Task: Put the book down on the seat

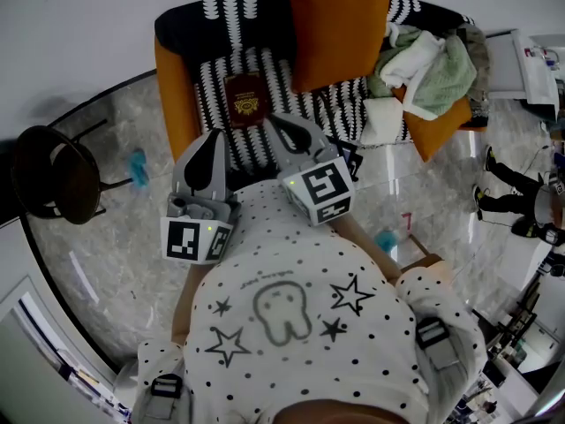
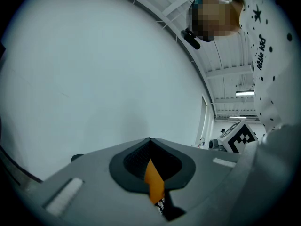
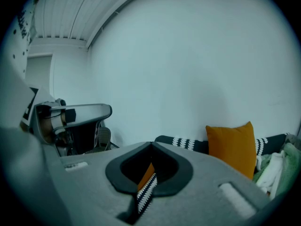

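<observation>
Lying flat on the patterned seat (image 1: pixel 216 82), the dark red book (image 1: pixel 245 100) shows only in the head view, near the left tongs (image 1: pixel 214 135) and right tongs (image 1: pixel 275 120). Each gripper view shows its tongs closed and empty.

We see a seat (image 1: pixel 212 95) covered in a black-and-white zigzag weave with orange sides, standing on a grey marbled floor (image 1: pixel 115 237). A dark red book (image 1: pixel 245 100) lies flat on it, just beside an orange cushion (image 1: pixel 338 25) that leans against the back. Further right lie a heap of green and white cloths (image 1: pixel 428 64) and a white folded cloth (image 1: pixel 384 122). On the floor to the left we find a small blue thing (image 1: pixel 139 168) and a dark round stool (image 1: pixel 48 175).
</observation>
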A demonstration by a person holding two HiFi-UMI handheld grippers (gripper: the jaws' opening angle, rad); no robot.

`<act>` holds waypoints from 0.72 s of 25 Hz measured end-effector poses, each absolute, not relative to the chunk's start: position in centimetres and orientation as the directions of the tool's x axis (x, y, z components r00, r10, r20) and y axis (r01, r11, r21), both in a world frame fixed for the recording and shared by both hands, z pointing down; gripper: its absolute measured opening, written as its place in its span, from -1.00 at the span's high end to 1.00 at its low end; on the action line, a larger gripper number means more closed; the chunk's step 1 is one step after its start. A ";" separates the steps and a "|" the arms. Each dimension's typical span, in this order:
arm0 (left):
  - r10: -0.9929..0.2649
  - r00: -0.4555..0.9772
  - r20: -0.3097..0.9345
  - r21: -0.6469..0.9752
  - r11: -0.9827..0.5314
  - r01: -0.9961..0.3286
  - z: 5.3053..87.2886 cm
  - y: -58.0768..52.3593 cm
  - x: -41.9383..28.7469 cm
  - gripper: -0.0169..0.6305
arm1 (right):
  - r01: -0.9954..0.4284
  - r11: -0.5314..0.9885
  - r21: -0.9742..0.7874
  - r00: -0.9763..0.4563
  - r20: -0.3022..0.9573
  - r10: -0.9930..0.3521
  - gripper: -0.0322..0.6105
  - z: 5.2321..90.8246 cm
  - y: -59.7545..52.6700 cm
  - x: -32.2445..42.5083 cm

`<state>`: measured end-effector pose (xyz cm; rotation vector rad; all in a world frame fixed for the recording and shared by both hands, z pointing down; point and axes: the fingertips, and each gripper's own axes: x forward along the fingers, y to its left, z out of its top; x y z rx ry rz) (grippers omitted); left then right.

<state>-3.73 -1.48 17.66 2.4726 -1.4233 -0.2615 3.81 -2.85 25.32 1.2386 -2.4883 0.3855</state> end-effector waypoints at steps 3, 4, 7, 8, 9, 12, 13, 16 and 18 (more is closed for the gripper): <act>-0.865 0.501 -0.019 0.323 -0.479 -0.816 17.6 -1.5 -3.6 0.94 | -0.807 0.583 -0.092 -0.565 0.406 -0.718 0.92 25.2 -2.9 3.9; -0.865 0.501 -0.019 0.323 -0.479 -0.816 17.6 -1.5 -3.6 0.94 | -0.807 0.584 -0.091 -0.565 0.405 -0.719 0.92 25.2 -3.0 3.9; -0.864 0.503 -0.019 0.323 -0.481 -0.815 17.7 -1.5 -3.6 0.94 | -0.807 0.584 -0.088 -0.565 0.405 -0.719 0.92 25.2 -3.0 3.9; -0.864 0.503 -0.019 0.323 -0.482 -0.815 17.7 -1.5 -3.6 0.94 | -0.808 0.583 -0.088 -0.563 0.407 -0.719 0.92 25.2 -3.0 3.9; -0.864 0.504 -0.019 0.323 -0.482 -0.814 17.7 -1.5 -3.6 0.94 | -0.809 0.582 -0.089 -0.562 0.410 -0.718 0.92 25.2 -3.0 4.0; -0.864 0.503 -0.020 0.325 -0.481 -0.814 17.7 -1.5 -3.6 0.94 | -0.808 0.582 -0.088 -0.563 0.407 -0.719 0.92 25.2 -3.0 3.9; -0.865 0.502 -0.020 0.325 -0.480 -0.815 17.7 -1.5 -3.6 0.94 | -0.807 0.584 -0.087 -0.564 0.404 -0.720 0.92 25.2 -3.0 3.9; -0.865 0.501 -0.018 0.327 -0.479 -0.815 17.8 -1.5 -3.7 0.94 | -0.806 0.586 -0.085 -0.565 0.405 -0.719 0.92 25.3 -2.9 3.9; -0.865 0.502 -0.017 0.328 -0.479 -0.814 17.8 -1.5 -3.6 0.94 | -0.806 0.585 -0.088 -0.564 0.412 -0.716 0.92 25.4 -2.8 3.9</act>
